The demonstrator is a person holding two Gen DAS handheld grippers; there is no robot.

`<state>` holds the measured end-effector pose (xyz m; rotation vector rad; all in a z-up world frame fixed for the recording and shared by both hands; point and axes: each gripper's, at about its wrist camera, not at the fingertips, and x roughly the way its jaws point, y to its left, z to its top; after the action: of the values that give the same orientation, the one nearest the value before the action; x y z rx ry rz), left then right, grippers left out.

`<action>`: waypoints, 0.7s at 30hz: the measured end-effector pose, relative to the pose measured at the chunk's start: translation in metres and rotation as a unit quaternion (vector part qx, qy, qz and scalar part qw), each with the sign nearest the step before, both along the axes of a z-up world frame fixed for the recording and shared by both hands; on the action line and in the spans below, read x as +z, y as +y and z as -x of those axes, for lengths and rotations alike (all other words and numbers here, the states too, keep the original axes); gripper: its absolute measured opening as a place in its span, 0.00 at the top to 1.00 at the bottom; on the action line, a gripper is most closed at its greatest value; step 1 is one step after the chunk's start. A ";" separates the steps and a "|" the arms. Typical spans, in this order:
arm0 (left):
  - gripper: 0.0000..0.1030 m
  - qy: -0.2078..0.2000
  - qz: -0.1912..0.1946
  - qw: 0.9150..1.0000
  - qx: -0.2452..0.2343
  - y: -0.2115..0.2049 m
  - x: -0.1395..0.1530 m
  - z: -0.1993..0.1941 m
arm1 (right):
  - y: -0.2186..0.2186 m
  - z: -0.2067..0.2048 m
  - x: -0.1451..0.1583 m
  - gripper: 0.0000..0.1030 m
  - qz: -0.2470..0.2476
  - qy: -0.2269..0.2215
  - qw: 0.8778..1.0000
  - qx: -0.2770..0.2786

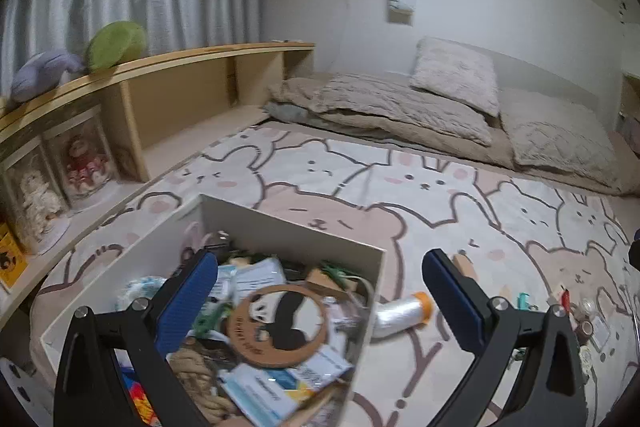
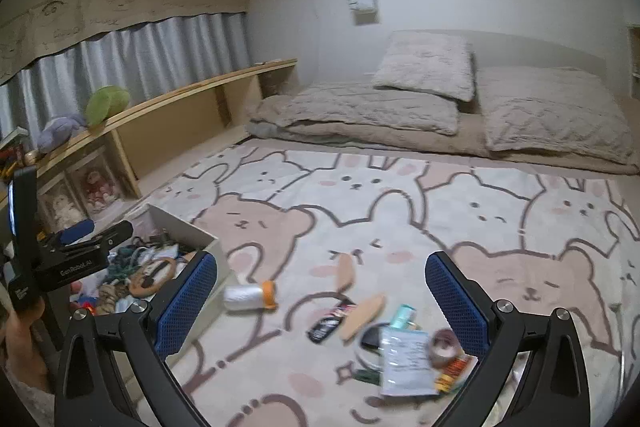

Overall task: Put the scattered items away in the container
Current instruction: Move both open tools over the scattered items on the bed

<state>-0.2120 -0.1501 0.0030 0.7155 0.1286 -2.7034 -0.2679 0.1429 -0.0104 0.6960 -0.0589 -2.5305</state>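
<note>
Both tongs, left (image 1: 320, 291) and right (image 2: 320, 291), gape wide, empty; take the spool (image 2: 250, 295) at eleven o'clock, squeezing its middle.

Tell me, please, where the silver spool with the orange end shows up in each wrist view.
Left wrist view: the silver spool lies lower centre-right, just right of the box.
Right wrist view: the spool lies lower centre-left, again right of the box.
Shared landmark: the green plush on the shelf.
</note>
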 end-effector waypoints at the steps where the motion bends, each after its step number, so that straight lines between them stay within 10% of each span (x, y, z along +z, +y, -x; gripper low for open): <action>1: 0.00 -0.002 0.002 1.000 -0.007 0.006 -0.001 0.002 | 0.005 0.000 -0.001 0.00 0.003 -0.002 1.000 -0.004; 21: 0.00 -0.009 -0.012 0.993 -0.113 0.086 -0.015 0.027 | 0.116 -0.006 -0.036 0.00 0.059 -0.031 0.993 -0.097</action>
<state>-0.2394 -0.0639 -0.0119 0.8044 0.0800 -2.9139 -0.2615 0.2589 -0.0460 0.7535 -0.3089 -2.6623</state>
